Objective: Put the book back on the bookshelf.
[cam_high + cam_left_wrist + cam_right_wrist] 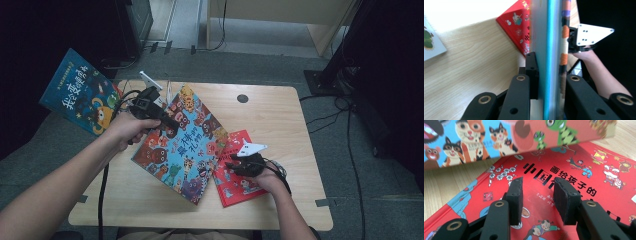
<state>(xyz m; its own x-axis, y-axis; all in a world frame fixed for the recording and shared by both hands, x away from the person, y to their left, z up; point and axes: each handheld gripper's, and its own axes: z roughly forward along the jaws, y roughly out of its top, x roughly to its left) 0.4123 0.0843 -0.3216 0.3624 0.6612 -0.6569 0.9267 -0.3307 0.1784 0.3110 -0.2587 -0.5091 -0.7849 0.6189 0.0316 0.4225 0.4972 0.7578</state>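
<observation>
Animal picture book [184,145]: lies on the counter [280,125], its edge overlapping the red book [235,175]. Left tongs [549,75] pinch its far-left edge between both pads. Right tongs [537,200] are spread above the red book's cover, nothing between them. A blue book [80,92] overhangs the counter's left corner.

The big blue book [182,145] with many cartoon animals on its cover is tilted, one edge lifted off the table. Its right side covers part of the flat red book [235,175] beside it
</observation>
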